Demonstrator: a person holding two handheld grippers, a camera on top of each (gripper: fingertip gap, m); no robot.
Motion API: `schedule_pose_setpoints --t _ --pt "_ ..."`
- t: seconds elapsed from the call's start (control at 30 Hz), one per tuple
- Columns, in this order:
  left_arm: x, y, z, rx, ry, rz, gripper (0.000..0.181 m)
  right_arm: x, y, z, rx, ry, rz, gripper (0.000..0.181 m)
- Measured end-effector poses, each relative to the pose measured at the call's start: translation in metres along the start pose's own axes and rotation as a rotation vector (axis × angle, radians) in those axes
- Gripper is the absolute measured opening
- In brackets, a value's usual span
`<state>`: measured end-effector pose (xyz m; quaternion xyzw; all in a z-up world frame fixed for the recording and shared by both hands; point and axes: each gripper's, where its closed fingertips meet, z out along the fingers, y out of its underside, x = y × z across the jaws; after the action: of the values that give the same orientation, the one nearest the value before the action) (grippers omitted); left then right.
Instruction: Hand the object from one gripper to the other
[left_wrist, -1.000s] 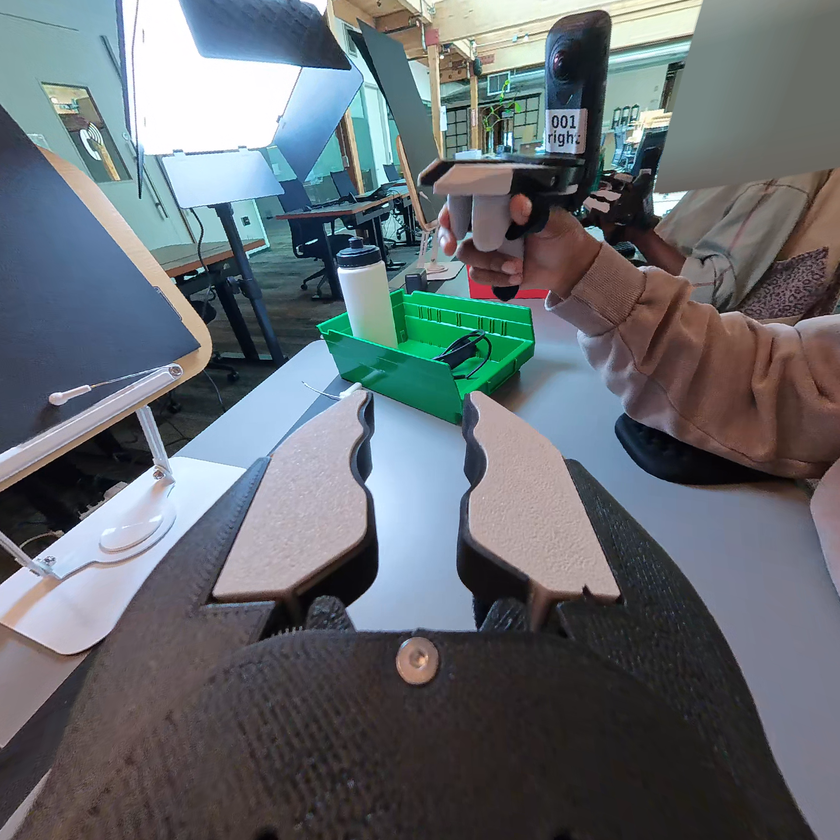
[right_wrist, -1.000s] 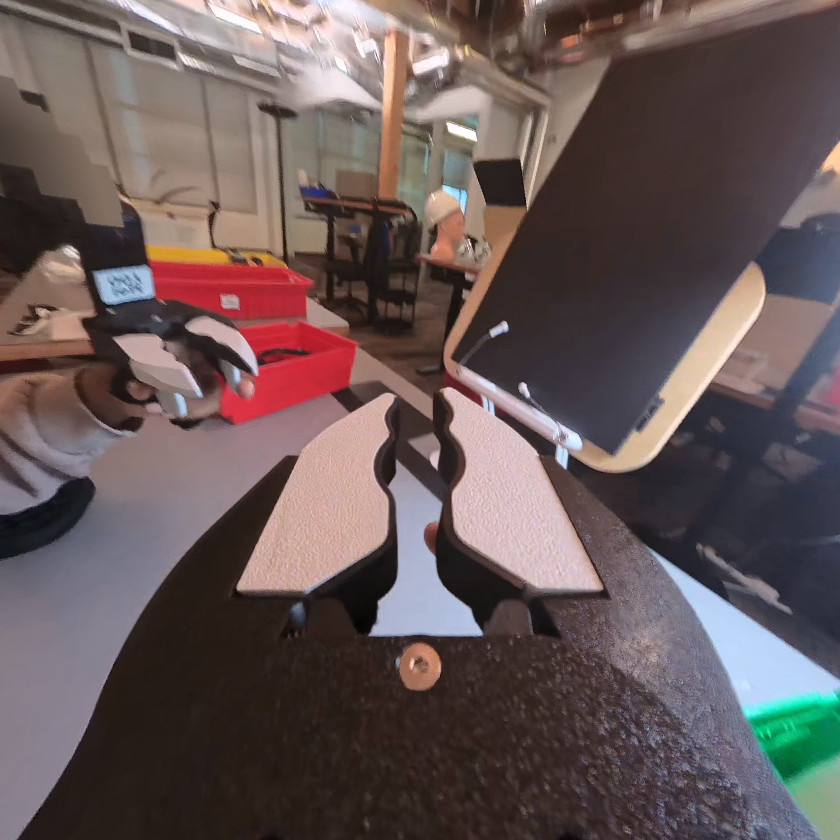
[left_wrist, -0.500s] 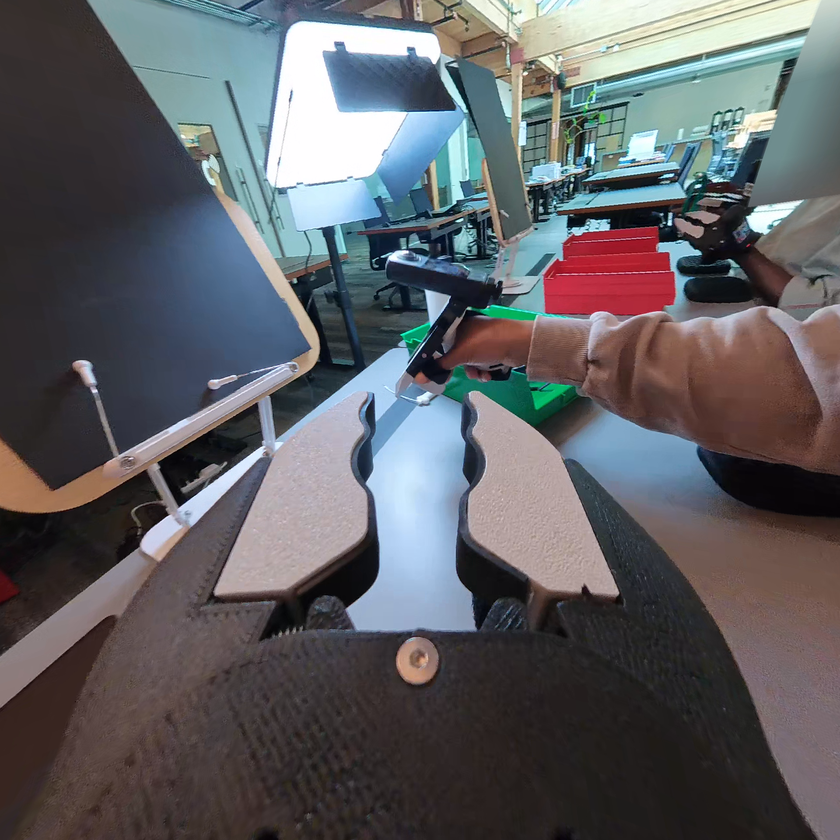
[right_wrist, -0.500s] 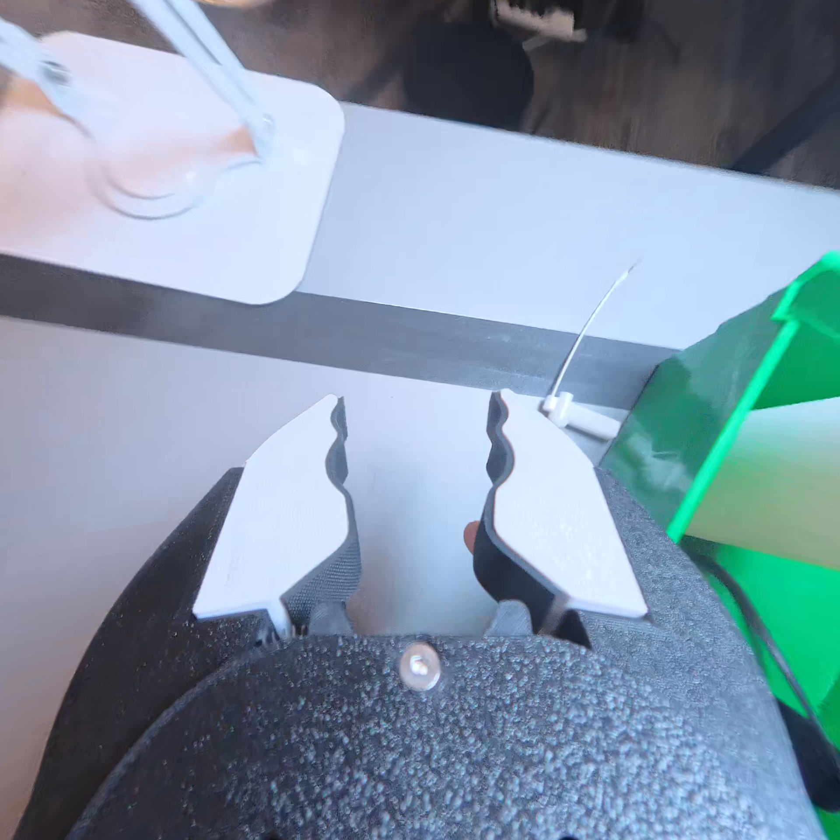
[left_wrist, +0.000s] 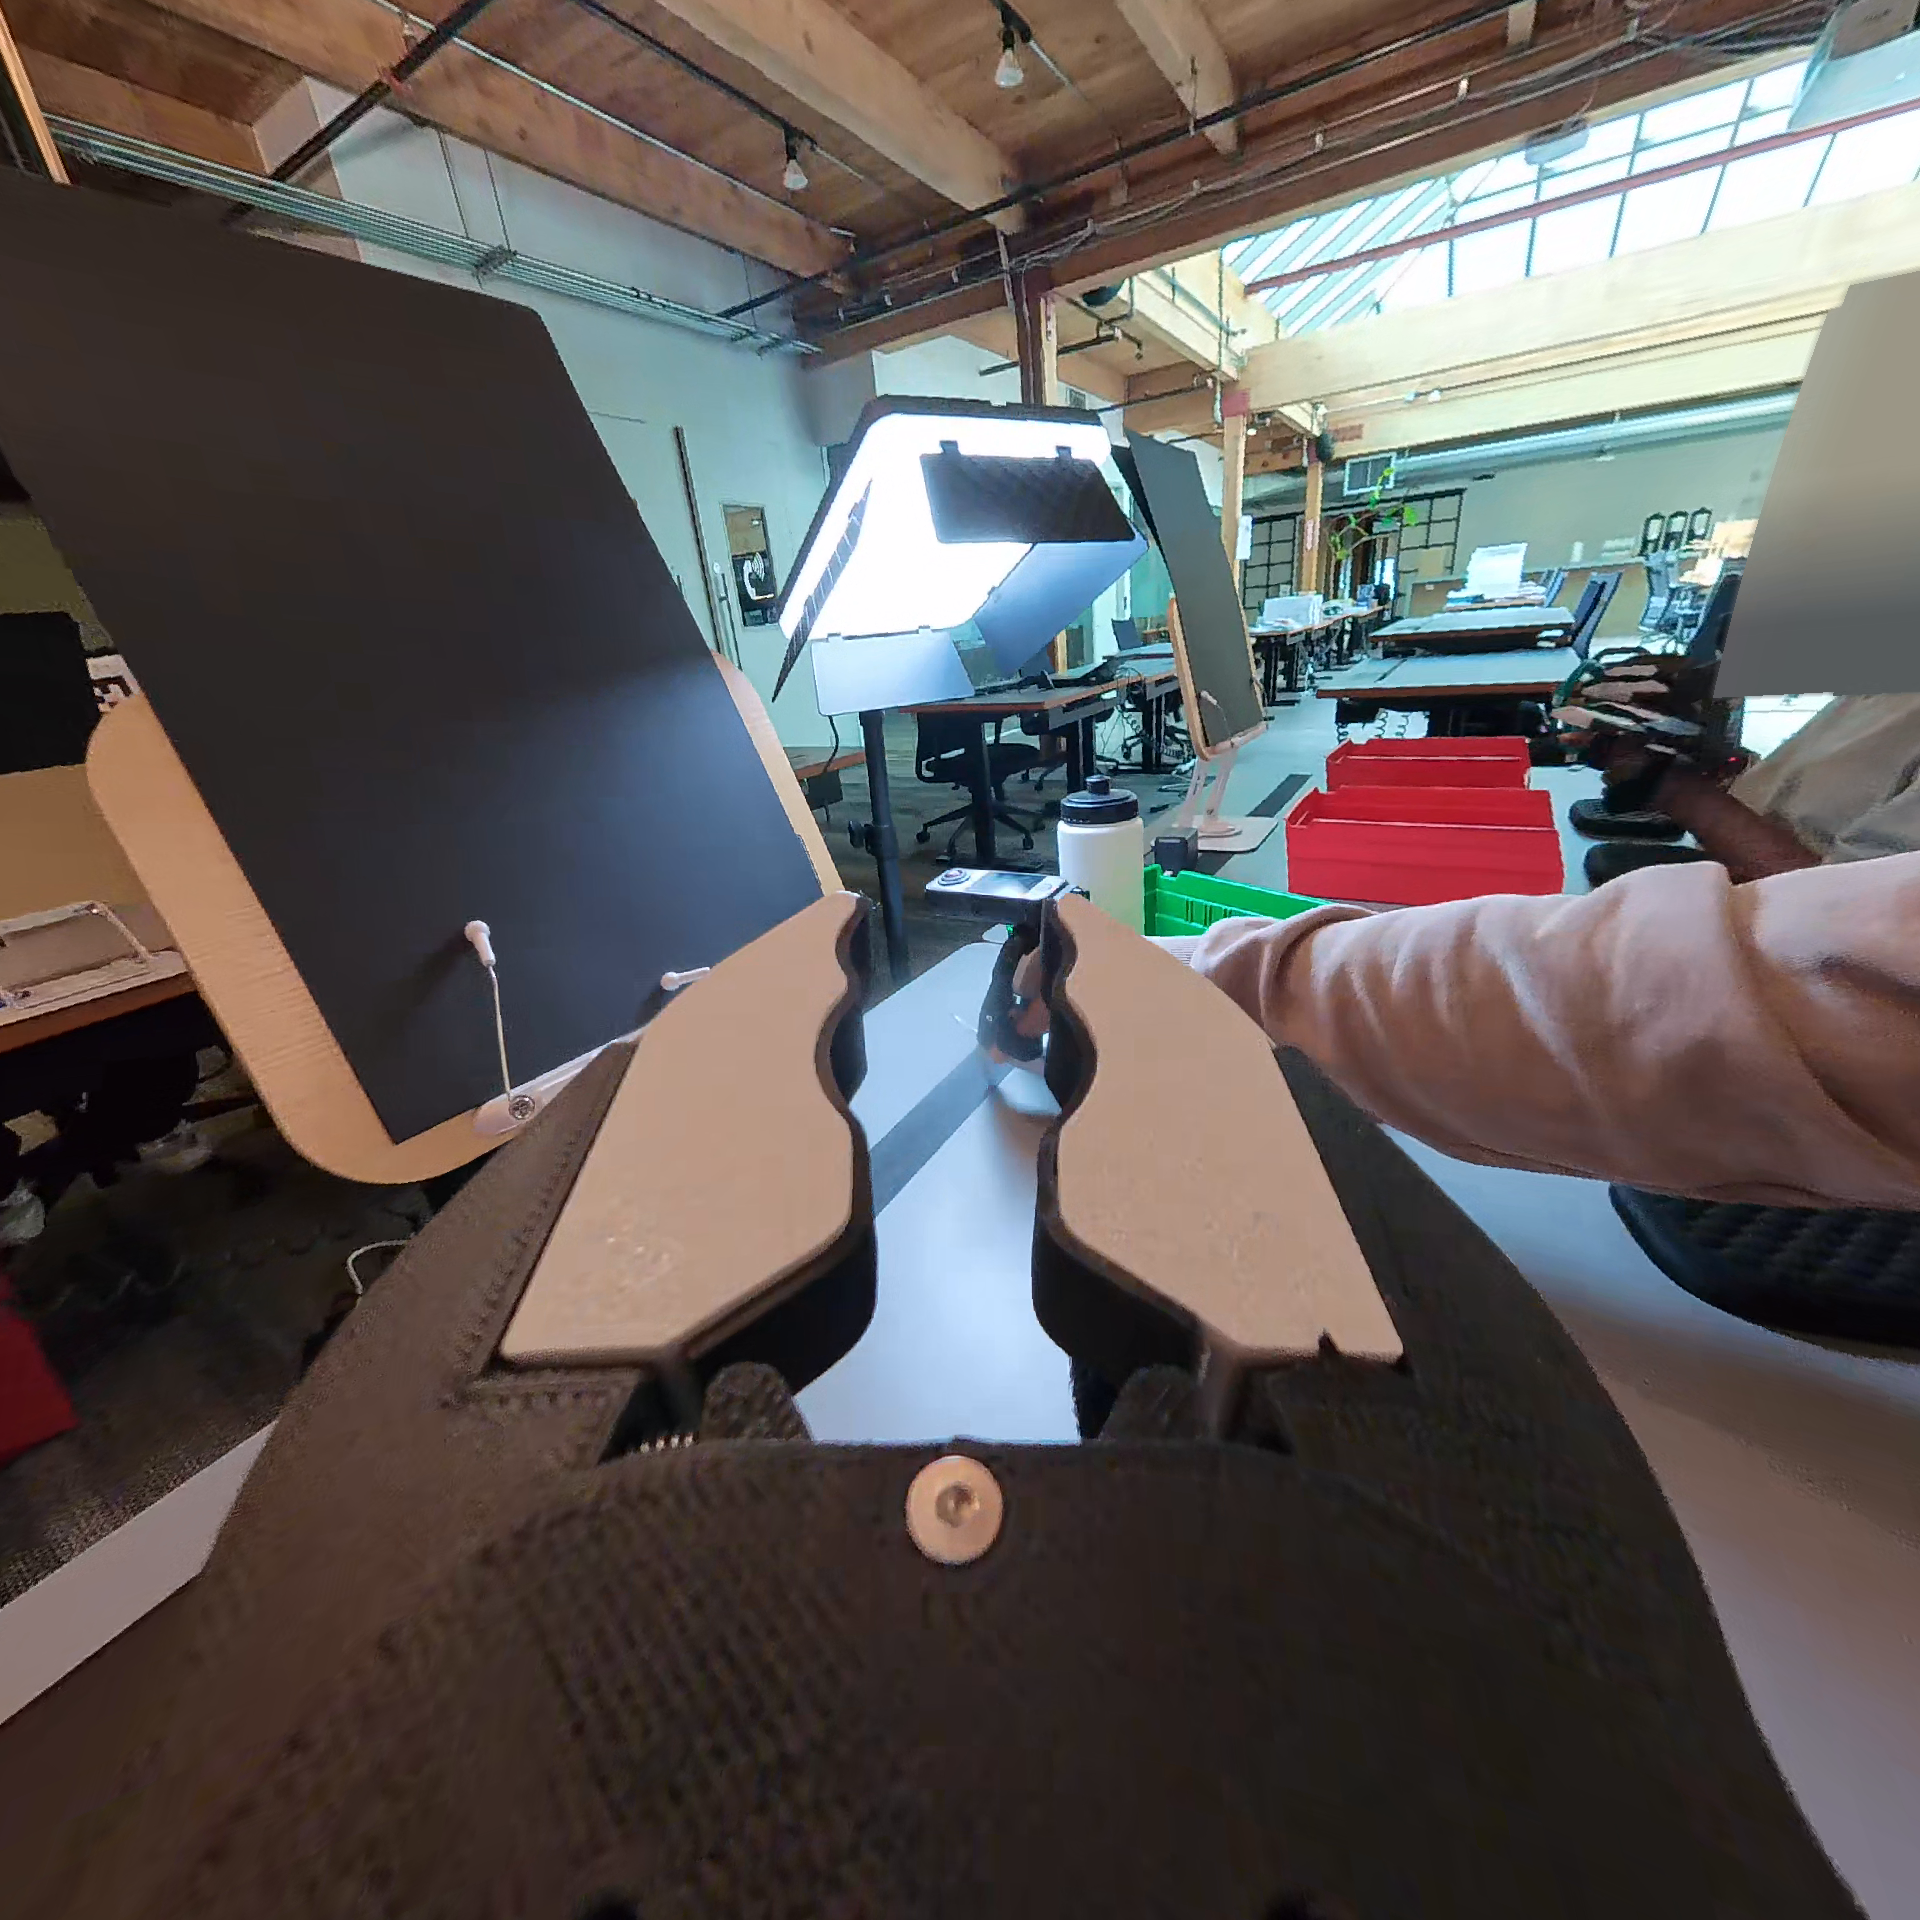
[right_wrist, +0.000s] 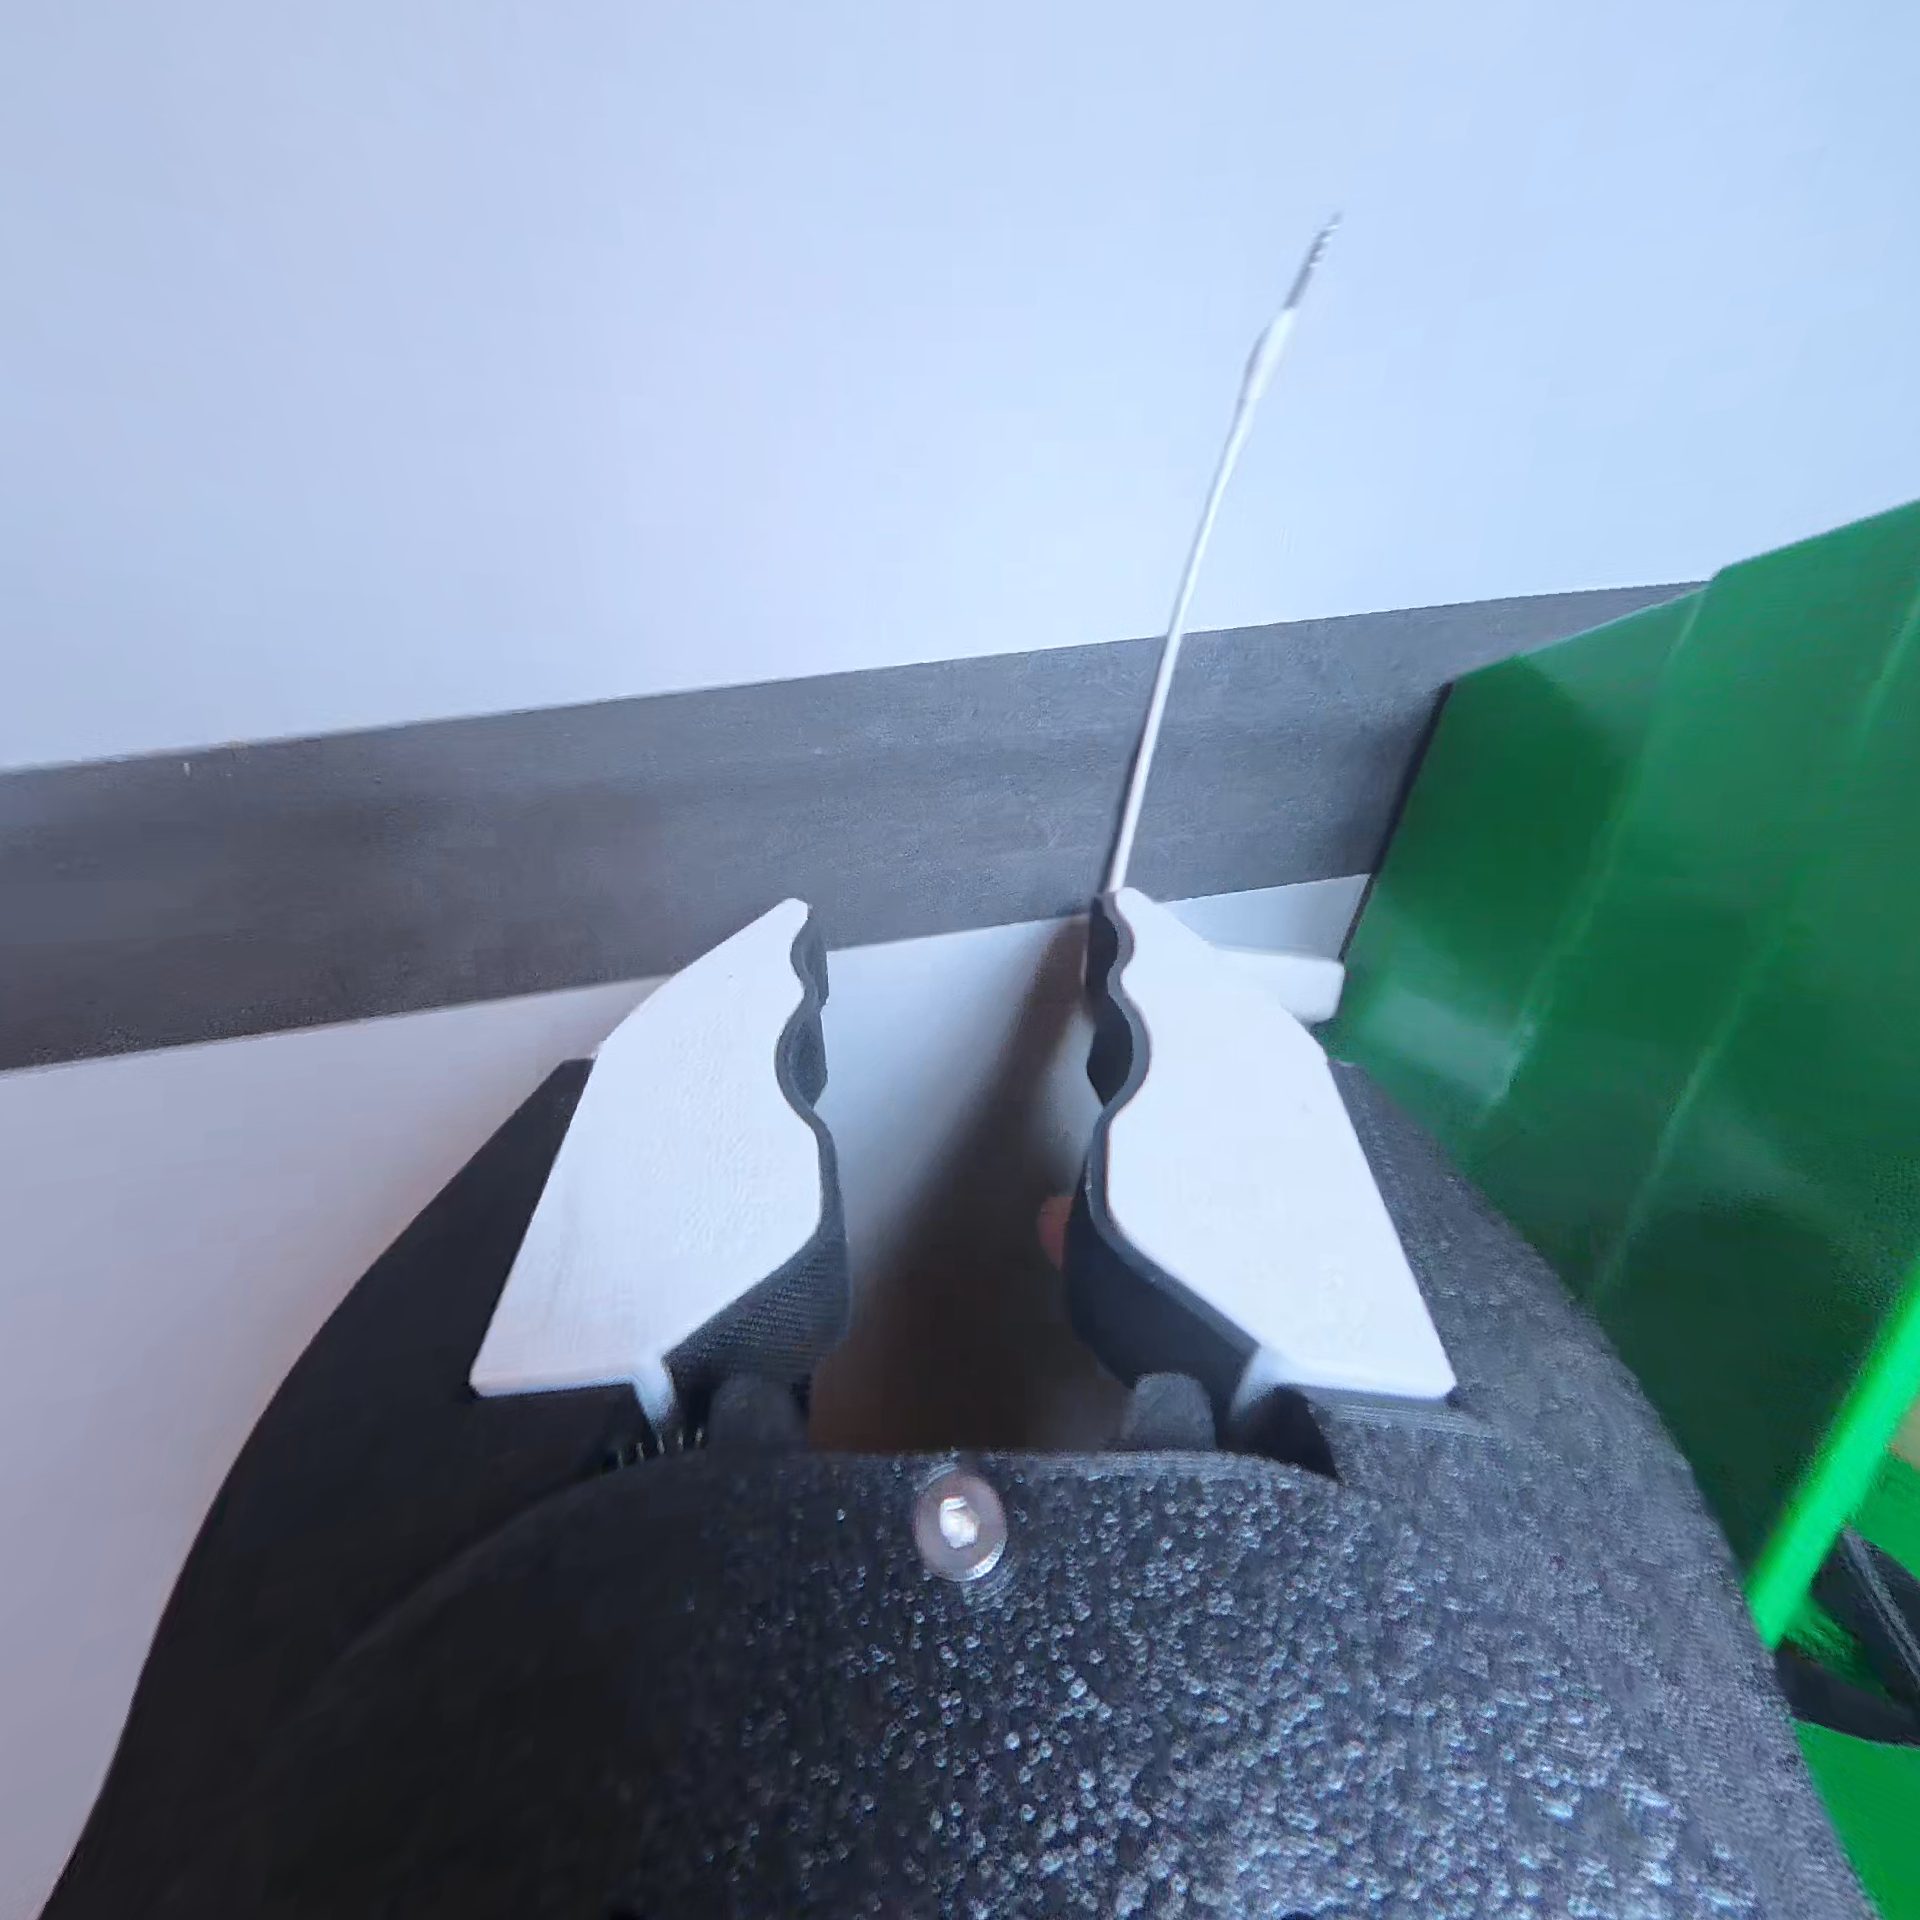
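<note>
The left gripper (left_wrist: 951, 977) hangs above the near part of the desk (left_wrist: 935, 1340) with its jaws spread and nothing between them, well short of the object. The object, a thin white wire (right_wrist: 1195, 582), lies flat on the desk beside the green bin (right_wrist: 1662, 1039); in the right wrist view its near end meets the tip of the right-hand finger (right_wrist: 1226, 1122) of the right gripper (right_wrist: 951, 920), outside the gap rather than within it. Those jaws are spread and hold nothing. Half a second ago the right gripper was higher and the wire lay farther off toward the right; now it has come down close over the dark strip (right_wrist: 520, 831). In the left wrist view a black board (left_wrist: 364, 675) stands at the left, a studio lamp (left_wrist: 935, 540) and white bottle (left_wrist: 1101, 862) are farther off, and red bins (left_wrist: 1423, 852) sit far right behind the sleeve (left_wrist: 1558, 1018).
</note>
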<state>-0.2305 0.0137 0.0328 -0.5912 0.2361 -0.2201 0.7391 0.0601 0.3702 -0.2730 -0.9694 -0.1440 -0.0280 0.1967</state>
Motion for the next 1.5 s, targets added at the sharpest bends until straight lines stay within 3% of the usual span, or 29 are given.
schedule_pose_setpoints --t 0.17,0.43,0.57,0.63,0.77,0.9,1.1,1.2,1.3,1.5 --pt "-0.003 -0.003 -0.003 0.016 -0.005 -0.007 0.029 0.01 0.0 0.003 -0.008 -0.023 0.083 0.039" --pt "0.0 -0.005 -0.002 0.023 0.004 -0.01 0.027 0.016 0.006 0.002 0.026 0.056 0.017 0.001" --pt "0.0 -0.003 -0.001 0.02 0.002 -0.009 0.026 0.03 -0.009 -0.007 0.116 0.171 -0.053 0.025" --pt "-0.001 -0.001 0.0 0.018 0.005 -0.018 0.026 0.033 -0.003 -0.002 0.068 0.183 -0.027 0.032" --pt "-0.002 0.004 0.002 0.002 0.003 -0.018 0.026 0.04 0.0 0.004 0.031 0.223 0.008 0.017" --pt "-0.003 0.004 0.002 0.005 0.006 -0.023 0.026 0.034 0.001 0.006 0.049 0.118 0.101 0.002" --pt "0.0 0.002 0.002 0.01 0.014 -0.022 0.026 0.001 0.004 -0.003 0.105 -0.152 0.115 0.002" --pt "0.001 0.002 0.003 0.01 0.018 -0.023 0.026 -0.032 -0.009 -0.033 0.262 -0.337 0.037 0.002" --pt "0.005 0.003 0.005 0.004 0.025 -0.02 0.026 -0.07 -0.011 -0.087 0.446 -0.511 -0.106 0.001" --pt "0.022 0.015 0.02 -0.031 0.085 -0.027 0.026 -0.118 0.047 -0.19 0.592 -0.781 -0.333 0.001"
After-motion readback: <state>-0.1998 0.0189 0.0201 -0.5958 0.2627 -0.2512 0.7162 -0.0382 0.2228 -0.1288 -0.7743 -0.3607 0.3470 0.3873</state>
